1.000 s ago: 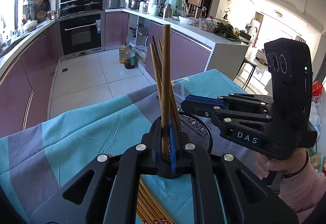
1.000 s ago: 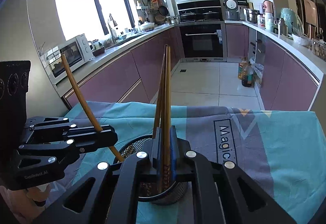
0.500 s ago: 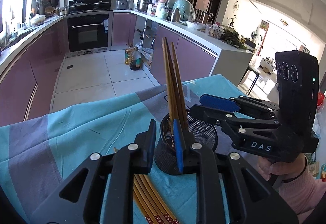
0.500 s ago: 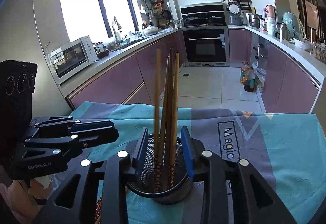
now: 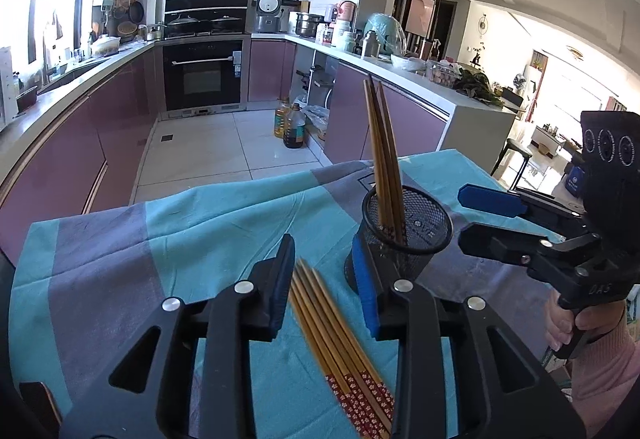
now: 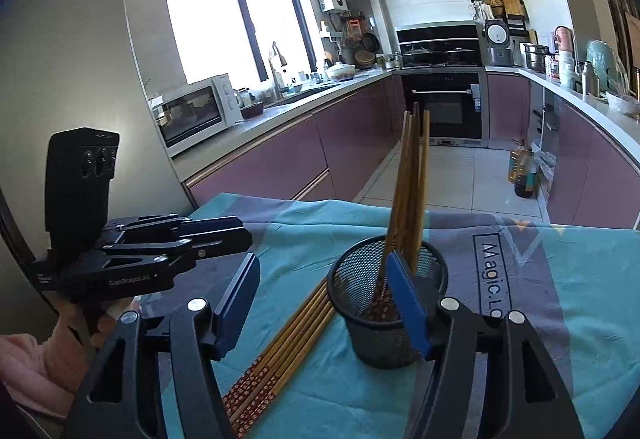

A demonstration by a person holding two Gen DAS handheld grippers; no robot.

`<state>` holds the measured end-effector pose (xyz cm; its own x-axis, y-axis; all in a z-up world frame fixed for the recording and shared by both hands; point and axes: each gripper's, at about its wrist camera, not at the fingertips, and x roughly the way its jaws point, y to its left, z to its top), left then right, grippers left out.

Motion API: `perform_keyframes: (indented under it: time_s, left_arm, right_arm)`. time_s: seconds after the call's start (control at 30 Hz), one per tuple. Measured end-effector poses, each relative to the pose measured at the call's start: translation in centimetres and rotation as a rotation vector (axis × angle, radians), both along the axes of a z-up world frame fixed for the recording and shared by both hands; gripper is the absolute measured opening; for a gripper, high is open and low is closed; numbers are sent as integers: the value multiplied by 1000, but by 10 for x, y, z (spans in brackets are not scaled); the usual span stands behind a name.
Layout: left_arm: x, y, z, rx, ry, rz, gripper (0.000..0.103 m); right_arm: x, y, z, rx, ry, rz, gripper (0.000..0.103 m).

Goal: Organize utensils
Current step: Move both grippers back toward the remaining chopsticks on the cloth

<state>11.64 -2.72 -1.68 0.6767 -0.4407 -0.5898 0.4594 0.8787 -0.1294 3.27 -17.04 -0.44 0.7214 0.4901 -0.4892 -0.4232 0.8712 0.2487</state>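
A black mesh cup (image 5: 404,235) stands on the teal and grey cloth (image 5: 160,239) and holds several wooden chopsticks (image 5: 382,151), upright and leaning. Several more chopsticks (image 5: 332,323) with red patterned ends lie flat beside the cup. My left gripper (image 5: 326,287) is open and empty, above the flat chopsticks, its right finger beside the cup. My right gripper (image 6: 332,303) is open and empty, its right finger in front of the cup (image 6: 386,303). The flat chopsticks also show in the right wrist view (image 6: 288,335). Each gripper shows in the other's view.
The cloth-covered table ends at a tiled kitchen floor (image 5: 208,147). Purple cabinets, an oven (image 5: 202,75) and cluttered counters ring the room. Oil bottles (image 5: 290,123) stand on the floor. A microwave (image 6: 192,111) sits on the left counter.
Both grippers were shut on chopsticks over the cup. Both have opened, dropped the chopsticks into the cup, and pulled back and down toward the flat chopsticks.
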Motion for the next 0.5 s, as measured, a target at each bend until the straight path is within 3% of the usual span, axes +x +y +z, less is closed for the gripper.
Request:
perform_keyframes:
  time_s: [0.5]
  left_arm:
    - [-10,9,-90,116,187,26,33]
  right_arm:
    - [-2,43,-73,-47,207,60,58]
